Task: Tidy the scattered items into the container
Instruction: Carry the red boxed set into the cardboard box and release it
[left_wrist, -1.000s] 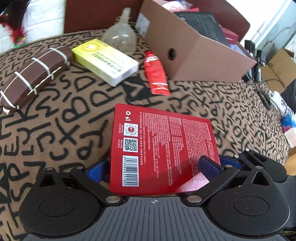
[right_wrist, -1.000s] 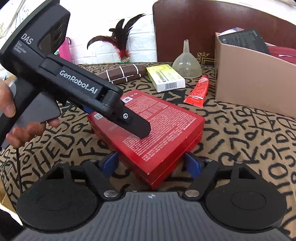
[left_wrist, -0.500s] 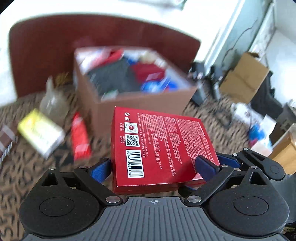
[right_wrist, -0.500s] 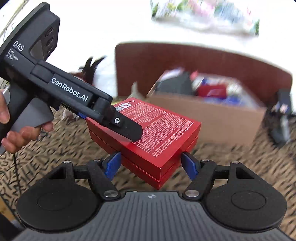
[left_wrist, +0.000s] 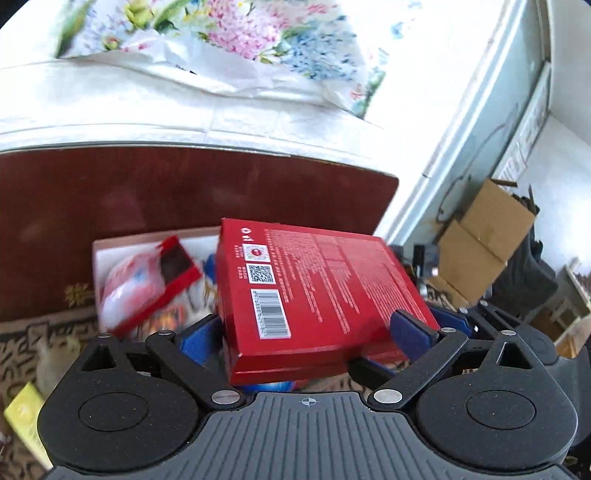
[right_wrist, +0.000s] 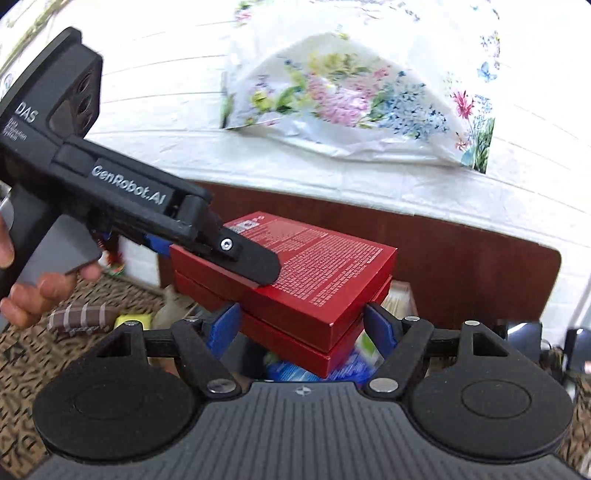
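Clamping the red box (left_wrist: 325, 295) from two sides, both grippers hold it flat; its long axis points toward the open carton (left_wrist: 96, 258).

White brick-patterned wall (left_wrist: 155, 110) brightly lit, floral bag (right_wrist: 354, 96) hung against it, dark red-brown headboard (left_wrist: 184, 192) set below, letter-patterned brown cover (right_wrist: 22, 369) spread beneath, cardboard boxes (left_wrist: 484, 236) stacked at right.

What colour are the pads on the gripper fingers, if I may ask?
Blue pads, clearest in the right wrist view.
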